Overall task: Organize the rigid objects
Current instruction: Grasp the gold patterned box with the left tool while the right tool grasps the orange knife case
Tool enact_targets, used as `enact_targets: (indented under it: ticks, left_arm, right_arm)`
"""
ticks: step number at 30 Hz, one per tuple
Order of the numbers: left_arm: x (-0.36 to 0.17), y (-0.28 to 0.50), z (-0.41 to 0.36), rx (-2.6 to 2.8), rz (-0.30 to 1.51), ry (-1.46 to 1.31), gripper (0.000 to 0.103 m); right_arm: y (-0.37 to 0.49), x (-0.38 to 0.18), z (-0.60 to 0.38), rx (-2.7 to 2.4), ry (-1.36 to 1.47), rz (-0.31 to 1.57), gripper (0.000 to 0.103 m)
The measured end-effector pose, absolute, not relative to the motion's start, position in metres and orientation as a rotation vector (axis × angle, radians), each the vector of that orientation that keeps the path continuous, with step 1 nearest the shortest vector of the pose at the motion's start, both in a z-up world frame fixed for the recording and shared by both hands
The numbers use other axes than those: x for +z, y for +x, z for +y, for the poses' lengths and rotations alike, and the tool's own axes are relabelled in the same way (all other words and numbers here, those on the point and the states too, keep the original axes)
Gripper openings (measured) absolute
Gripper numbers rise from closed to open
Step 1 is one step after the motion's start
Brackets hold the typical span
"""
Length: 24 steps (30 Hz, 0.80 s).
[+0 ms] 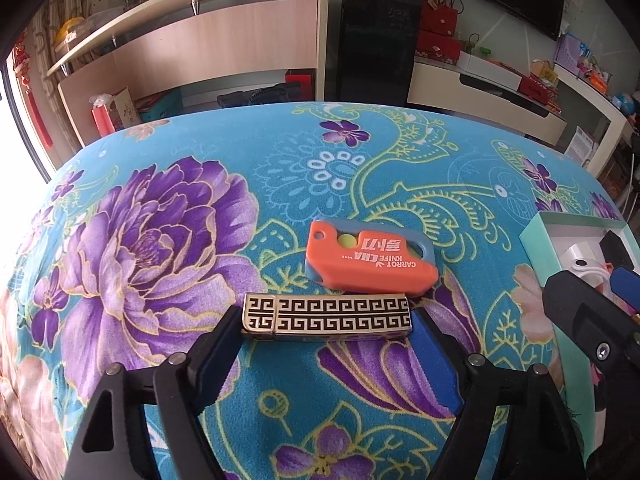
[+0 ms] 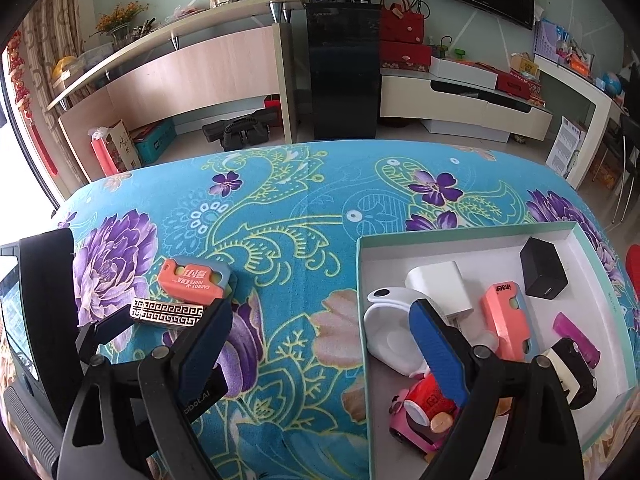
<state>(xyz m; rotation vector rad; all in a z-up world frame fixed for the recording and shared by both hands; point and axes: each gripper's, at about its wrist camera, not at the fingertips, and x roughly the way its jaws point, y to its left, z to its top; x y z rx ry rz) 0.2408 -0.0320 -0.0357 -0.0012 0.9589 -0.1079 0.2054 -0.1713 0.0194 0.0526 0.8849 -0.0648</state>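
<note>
A gold-and-black patterned case point(image 1: 326, 316) lies flat on the floral cloth. My left gripper point(image 1: 326, 322) spans it lengthwise, with one pad against each short end. Just behind it lies an orange and blue carrot knife toy point(image 1: 370, 258), apart from the fingers. In the right wrist view the same case point(image 2: 168, 314) and knife toy point(image 2: 192, 282) sit at the left. My right gripper point(image 2: 320, 308) stands open above the cloth and the left rim of a mint-edged box point(image 2: 472, 232), with nothing between its fingers. The right gripper's body point(image 1: 580, 304) shows at the right edge of the left wrist view.
The box holds several things: a white charger point(image 2: 440, 280), a black cube point(image 2: 544, 272), a second orange knife toy point(image 2: 506, 320), a purple tube point(image 2: 576, 338), a white stand point(image 2: 390, 332) and a red-pink toy car point(image 2: 424, 412). Shelving and a black cabinet point(image 2: 344, 72) stand beyond the table's far edge.
</note>
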Motion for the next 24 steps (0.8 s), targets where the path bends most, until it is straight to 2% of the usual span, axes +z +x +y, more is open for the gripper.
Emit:
enact_targets:
  ticks: [24]
  left_arm:
    - [-0.027,0.232,0.046,0.043,0.953,-0.13,0.084]
  right_arm:
    - [0.222,0.015,-0.127,0.008,-0.012,0.908,0.09]
